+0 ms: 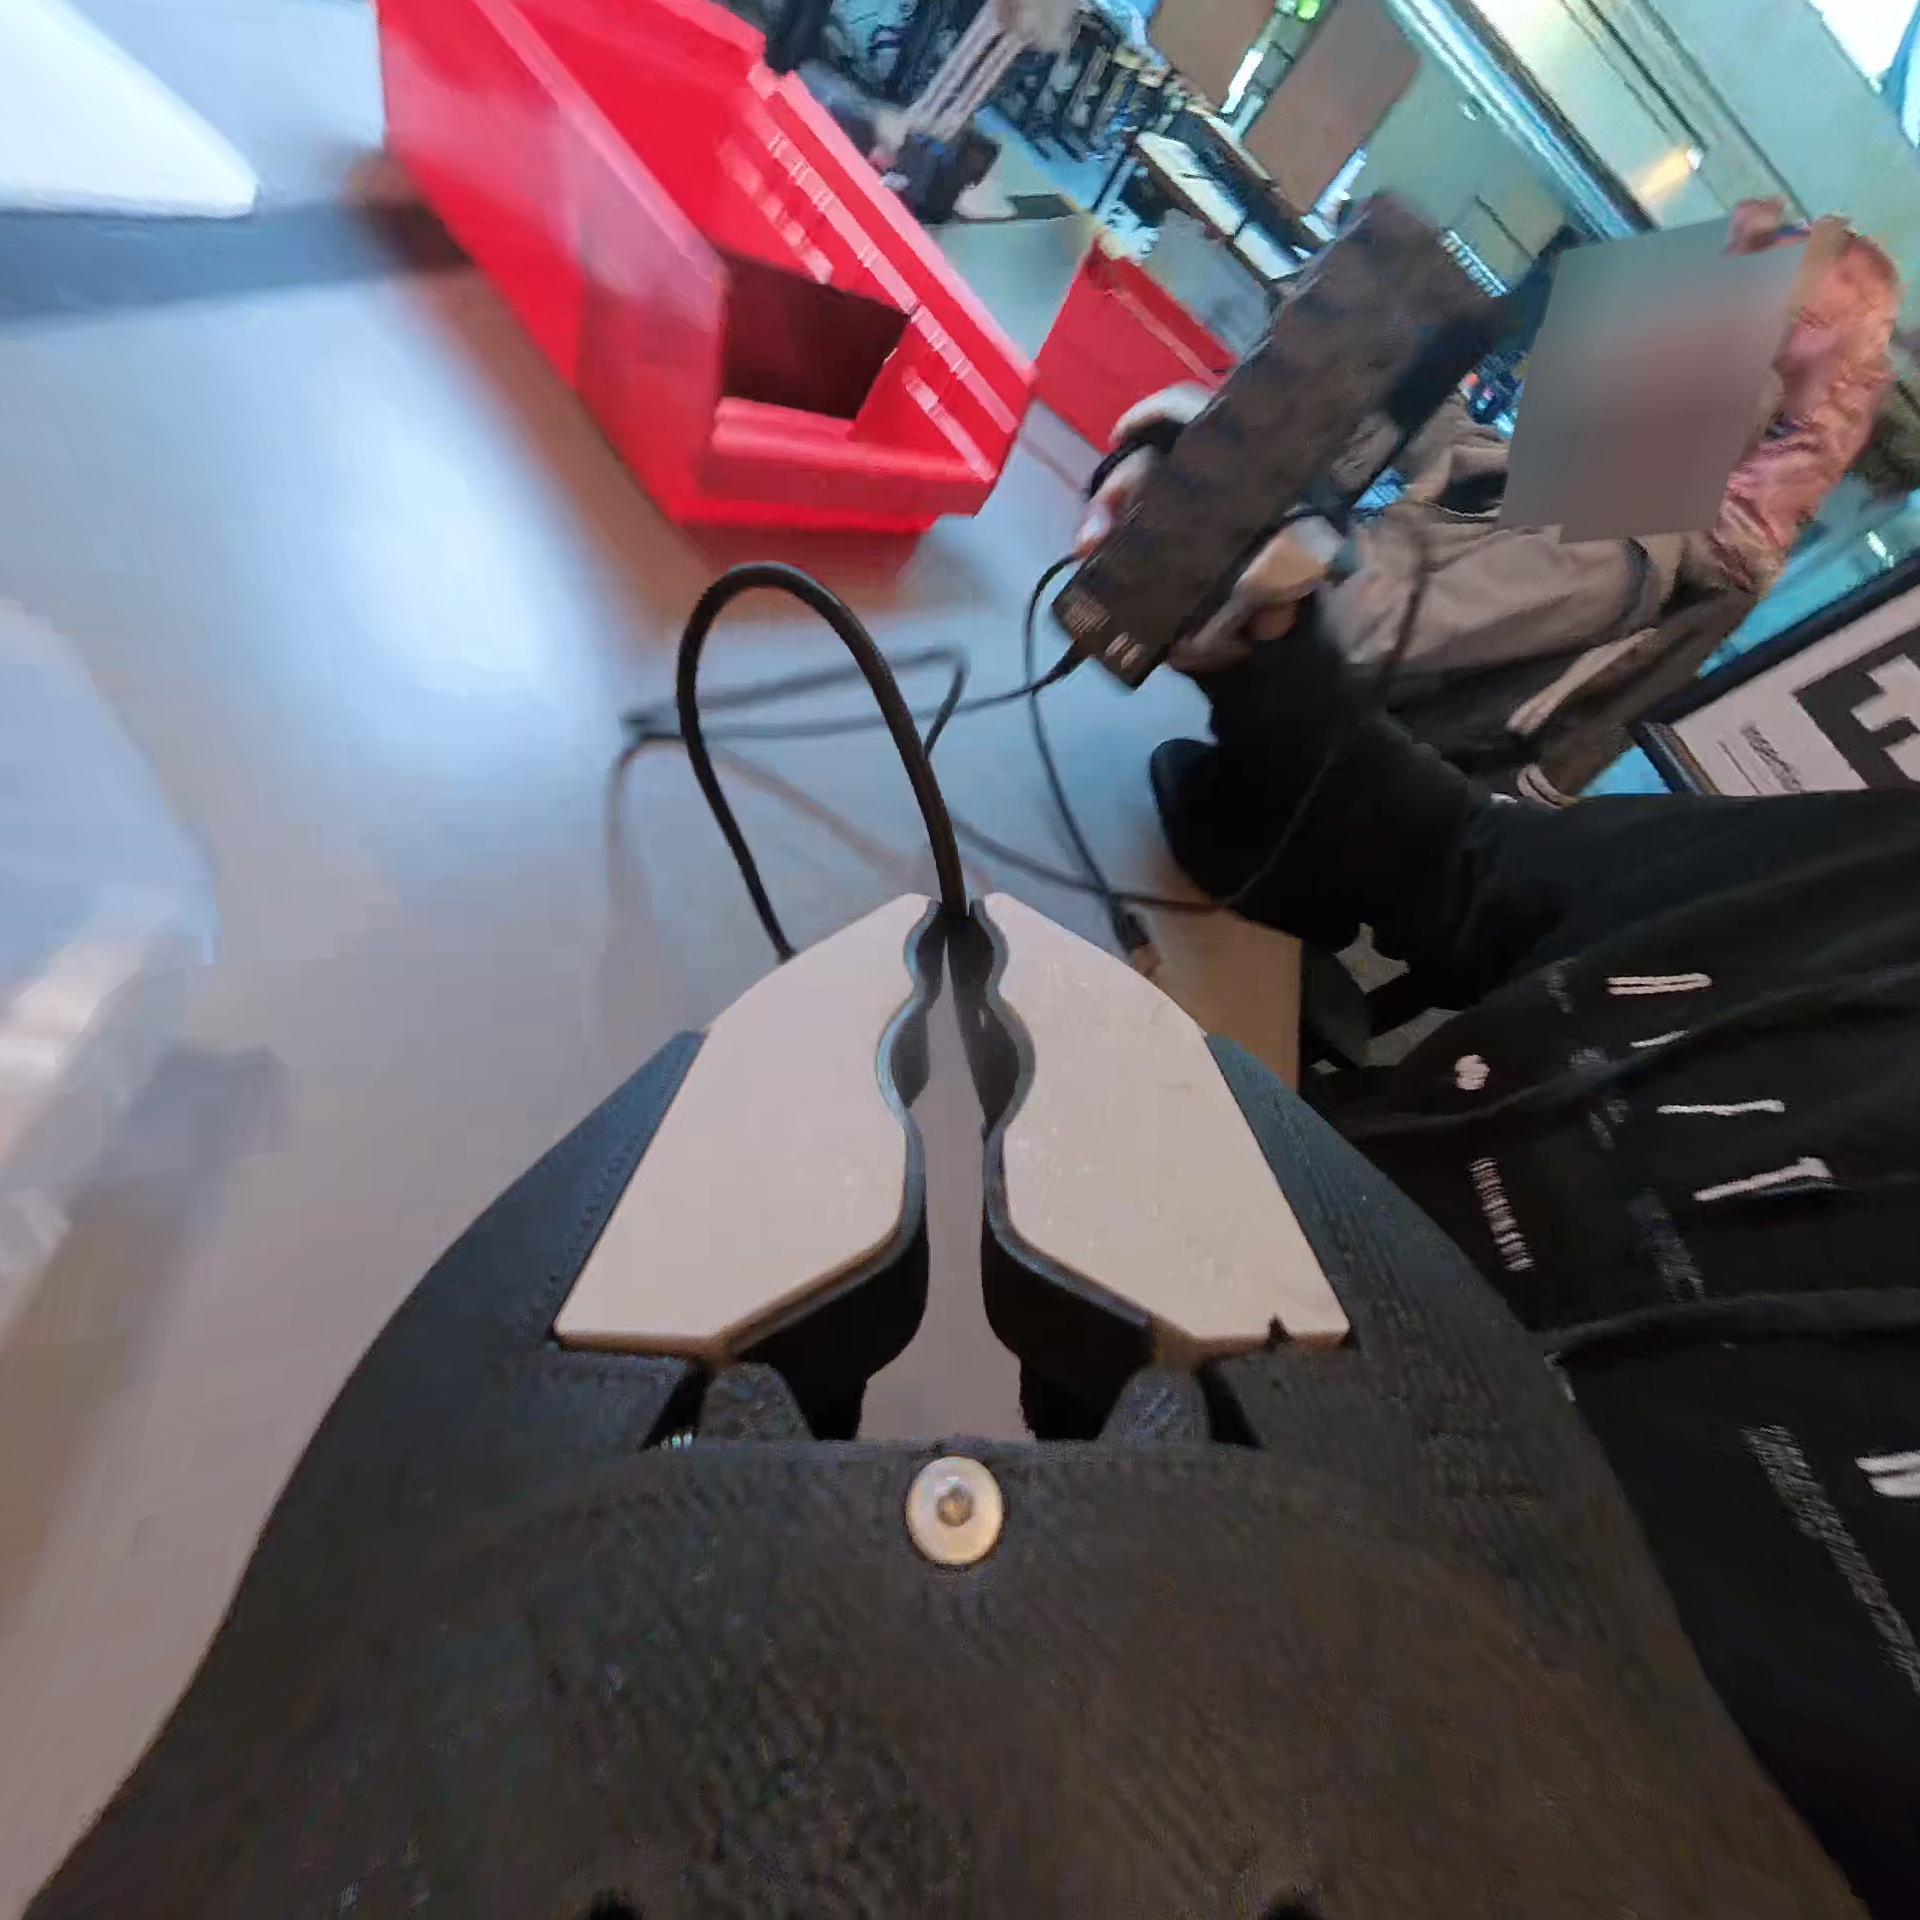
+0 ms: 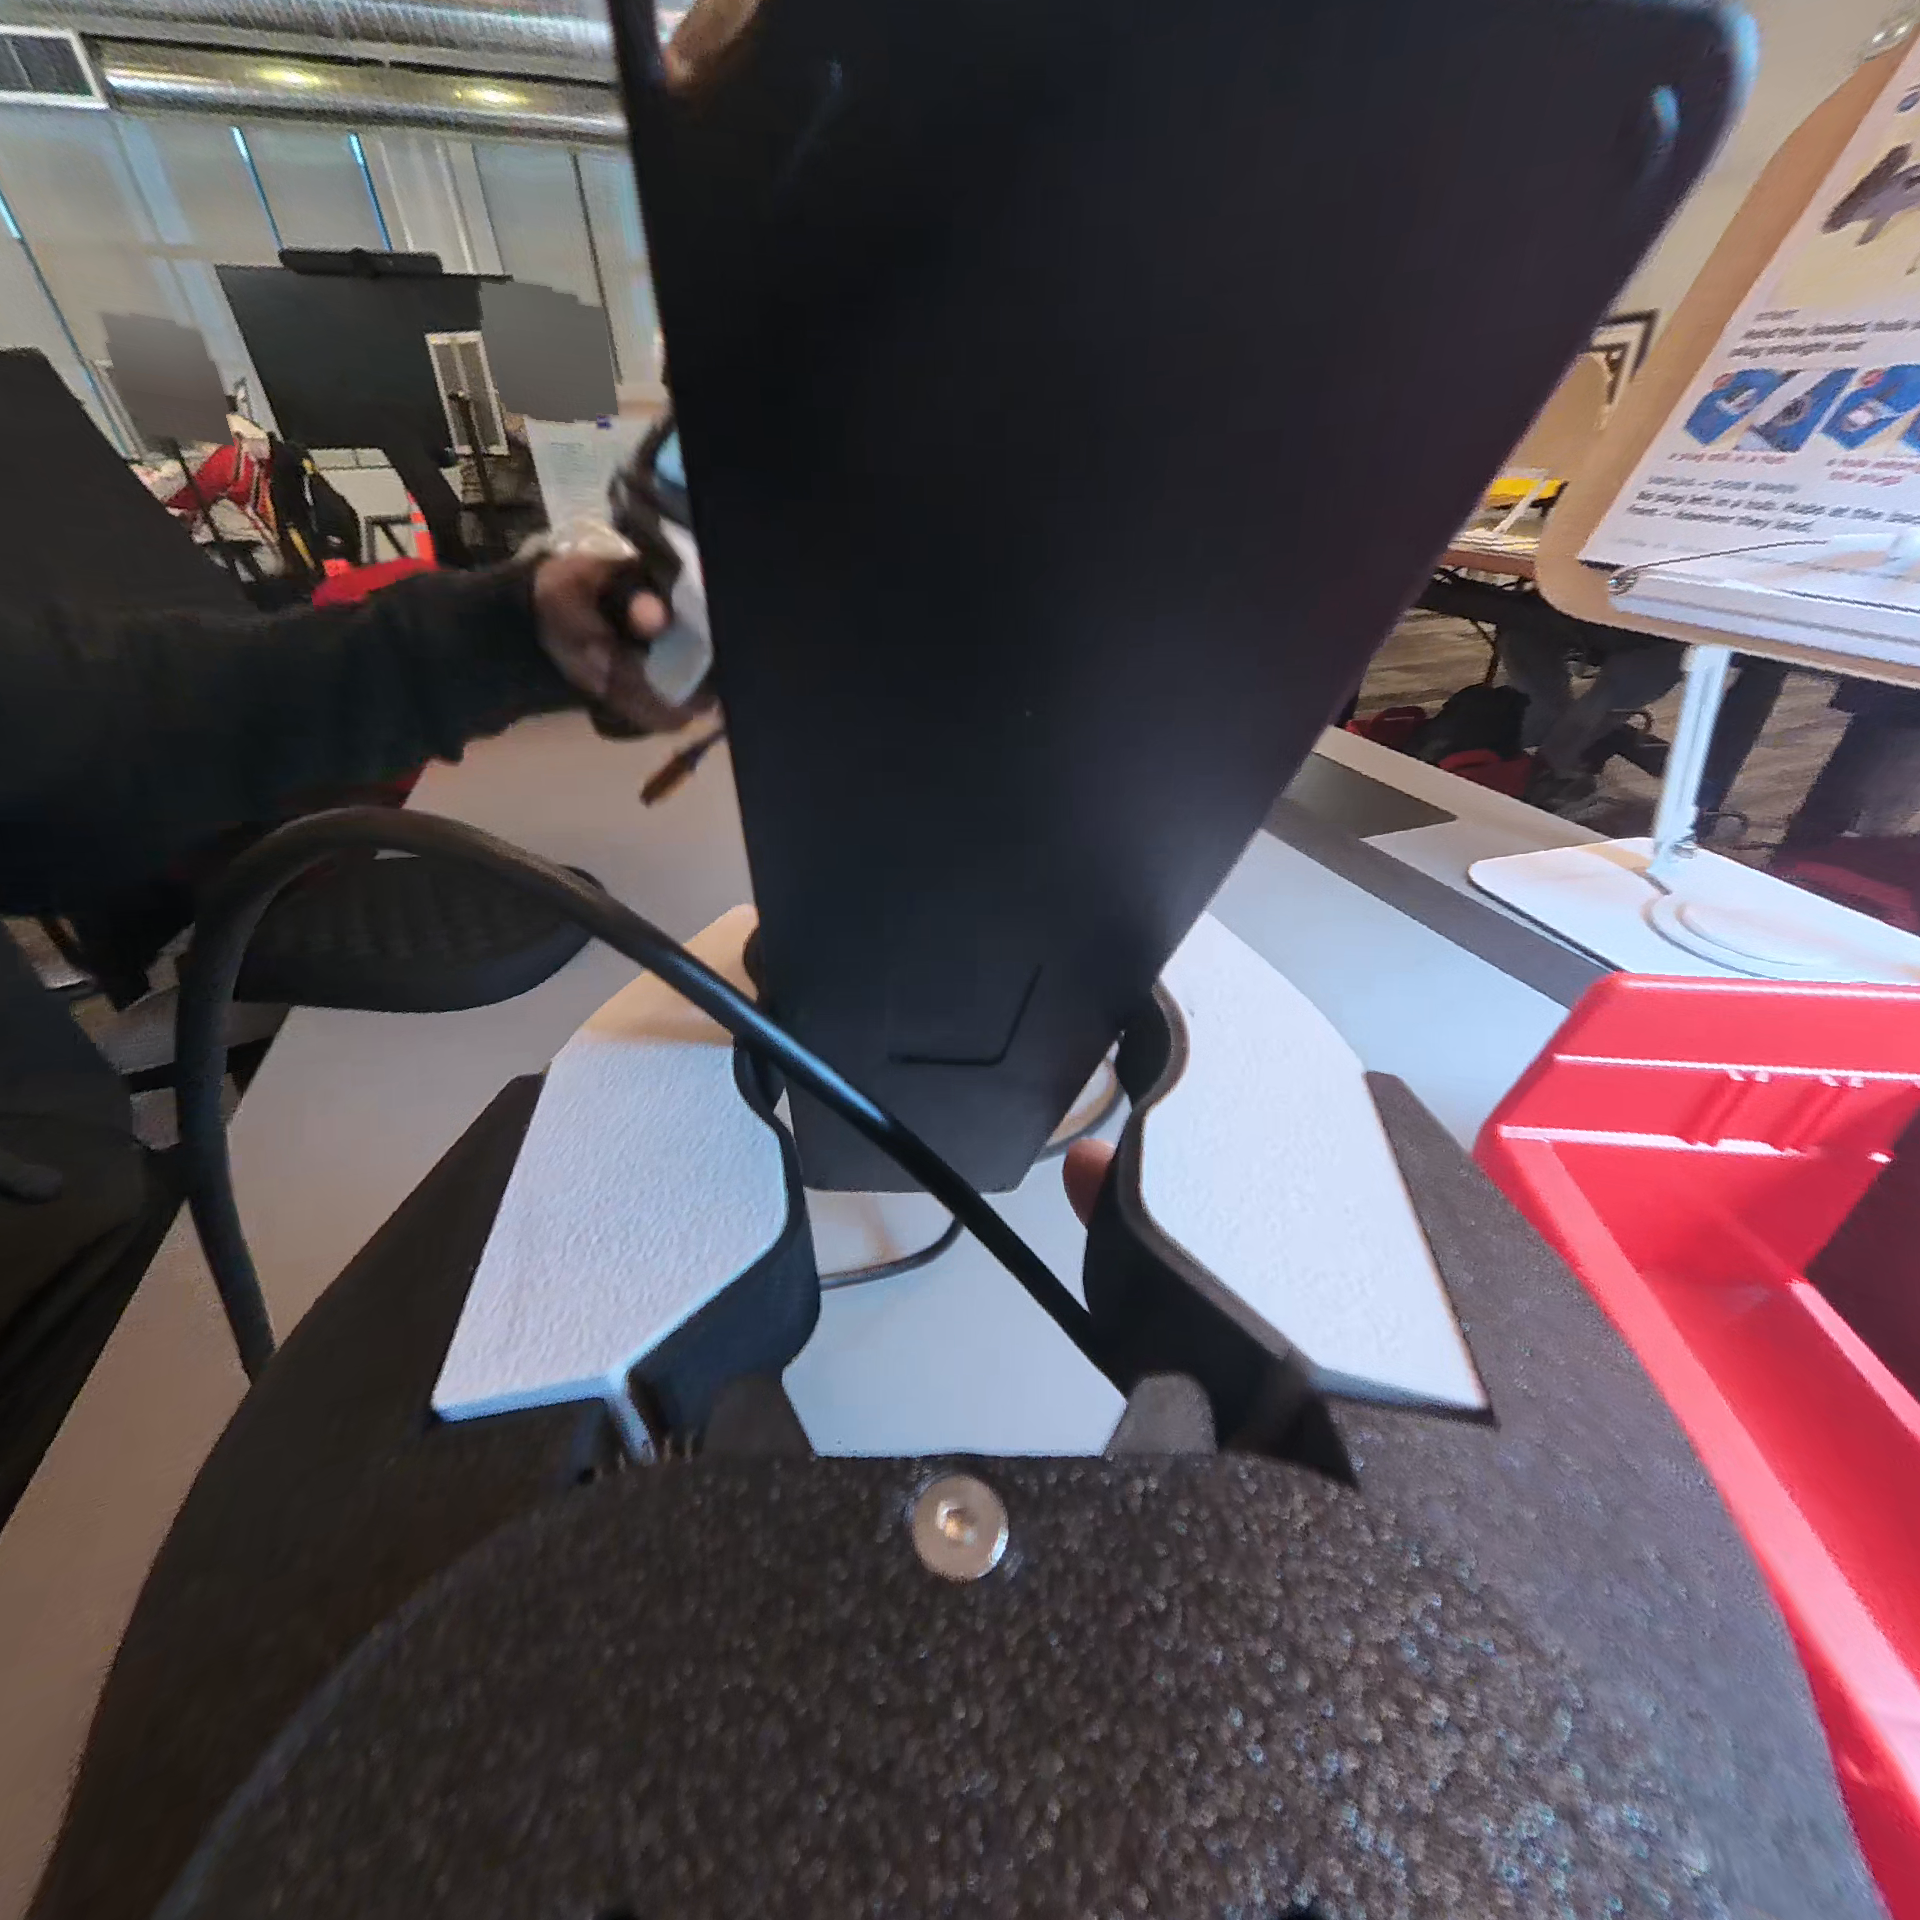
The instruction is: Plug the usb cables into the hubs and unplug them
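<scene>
Left gripper: fingers drawn nearly together, pinching a black USB cable at the tips. The cable rises from the tips in a loop and drops back toward the worktop. The plug end is not visible; it is presumably within the fingers, but this cannot be confirmed.

Right gripper: fingers set moderately apart and closed on the narrow end of a flat black hub, which stands up and away from the camera. A black lead crosses in front of the hub base and passes down between the fingers.

In the left wrist view the same hub appears raised above the worktop, well apart from the left gripper, with one cable seemingly running to its lower end. Further black cables lie loose on the worktop. A red bin stands behind them.

Assessment: the held cable is not seated in the hub. Whether this is before insertion or after removal cannot be determined. Loose cables suggest work remains. Port count and occupancy are not legible.
</scene>
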Demonstrator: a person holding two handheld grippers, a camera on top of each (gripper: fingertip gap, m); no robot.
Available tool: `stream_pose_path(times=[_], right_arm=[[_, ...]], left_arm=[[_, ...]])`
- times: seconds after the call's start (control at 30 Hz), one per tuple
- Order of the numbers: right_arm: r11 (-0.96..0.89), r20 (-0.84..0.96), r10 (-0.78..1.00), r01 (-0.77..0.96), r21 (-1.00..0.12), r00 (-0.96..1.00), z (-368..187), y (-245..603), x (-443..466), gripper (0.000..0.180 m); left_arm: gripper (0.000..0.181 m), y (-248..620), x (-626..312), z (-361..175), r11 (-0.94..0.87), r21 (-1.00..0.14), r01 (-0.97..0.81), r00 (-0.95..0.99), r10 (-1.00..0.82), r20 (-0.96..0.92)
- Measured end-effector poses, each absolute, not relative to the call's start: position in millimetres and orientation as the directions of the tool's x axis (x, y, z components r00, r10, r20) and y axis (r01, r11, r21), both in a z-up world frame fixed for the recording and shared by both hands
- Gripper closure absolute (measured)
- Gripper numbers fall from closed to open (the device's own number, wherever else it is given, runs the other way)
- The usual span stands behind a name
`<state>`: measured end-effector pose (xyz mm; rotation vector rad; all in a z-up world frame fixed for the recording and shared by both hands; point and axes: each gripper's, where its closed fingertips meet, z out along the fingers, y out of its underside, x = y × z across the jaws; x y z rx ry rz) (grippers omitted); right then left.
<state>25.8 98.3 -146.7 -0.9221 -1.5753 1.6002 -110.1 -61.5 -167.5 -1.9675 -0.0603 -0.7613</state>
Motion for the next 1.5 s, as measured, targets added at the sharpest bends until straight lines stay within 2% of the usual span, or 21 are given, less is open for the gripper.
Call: stream_pose_path(times=[0.07, 0.13, 0.2, 0.3, 0.43, 0.5, 0.67, 0.73, 0.87, 0.97, 1.1, 1.13, 1.23, 1.37, 1.5], right_arm=[[-0.023, -0.019, 0.871, -0.002, -1.000, -0.490, -146, 104, 27, 0.116], [-0.034, -0.028, 0.873, -0.003, -0.999, -0.488, -146, 106, 27, 0.116], [-0.041, -0.035, 0.871, -0.002, -0.999, -0.491, -146, 107, 27, 0.116], [-0.047, -0.042, 0.866, 0.002, -0.999, -0.499, -147, 106, 26, 0.116], [-0.048, -0.047, 0.863, 0.011, -0.999, -0.504, -150, 105, 25, 0.116], [-0.048, -0.049, 0.862, 0.015, -0.999, -0.505, -151, 104, 25, 0.116], [-0.045, -0.052, 0.859, 0.025, -0.999, -0.510, -155, 103, 25, 0.116], [-0.041, -0.049, 0.859, 0.027, -0.999, -0.510, -155, 103, 25, 0.116], [-0.049, -0.058, 0.856, 0.030, -0.998, -0.514, -156, 105, 25, 0.116], [-0.063, -0.068, 0.847, 0.028, -0.998, -0.528, -158, 106, 26, 0.116], [-0.074, -0.054, 0.809, -0.011, -0.997, -0.585, -154, 98, 32, 0.116], [-0.073, -0.048, 0.801, -0.019, -0.997, -0.597, -153, 96, 34, 0.116], [-0.066, -0.038, 0.782, -0.023, -0.998, -0.622, -153, 91, 37, 0.116], [-0.053, -0.040, 0.768, -0.002, -0.999, -0.639, -158, 85, 36, 0.116], [-0.019, -0.028, 0.769, 0.020, -1.000, -0.638, -164, 81, 33, 0.116]], left_arm=[[0.177, -68, -117, -209, -0.558, -0.732, 0.391, 0.800, -0.186, 0.570], [0.176, -81, -121, -238, -0.632, -0.702, 0.330, 0.838, -0.147, 0.526], [0.166, -94, -126, -253, -0.706, -0.687, 0.173, 0.911, -0.150, 0.385], [0.160, -100, -140, -247, -0.743, -0.662, -0.093, 0.974, -0.205, 0.093], [0.158, -84, -133, -232, -0.711, -0.598, -0.370, 0.915, -0.390, -0.102], [0.153, -72, -127, -242, -0.685, -0.522, -0.508, 0.848, -0.504, -0.164], [0.145, -51, -119, -290, -0.621, -0.327, -0.713, 0.684, -0.718, -0.127], [0.142, -47, -116, -300, -0.589, -0.304, -0.749, 0.638, -0.765, -0.091], [0.146, -44, -105, -304, -0.527, -0.301, -0.795, 0.563, -0.826, -0.041], [0.163, -44, -95, -304, -0.517, -0.322, -0.793, 0.545, -0.838, 0.004], [0.168, -38, -82, -304, -0.587, -0.370, -0.720, 0.622, -0.783, 0.031], [0.173, -38, -77, -304, -0.601, -0.392, -0.696, 0.641, -0.767, 0.038], [0.174, -42, -52, -290, -0.647, -0.497, -0.578, 0.689, -0.713, 0.128], [0.174, -46, -23, -248, -0.648, -0.647, -0.402, 0.715, -0.664, 0.220], [0.174, -48, -5, -195, -0.610, -0.750, -0.258, 0.712, -0.645, 0.280]])
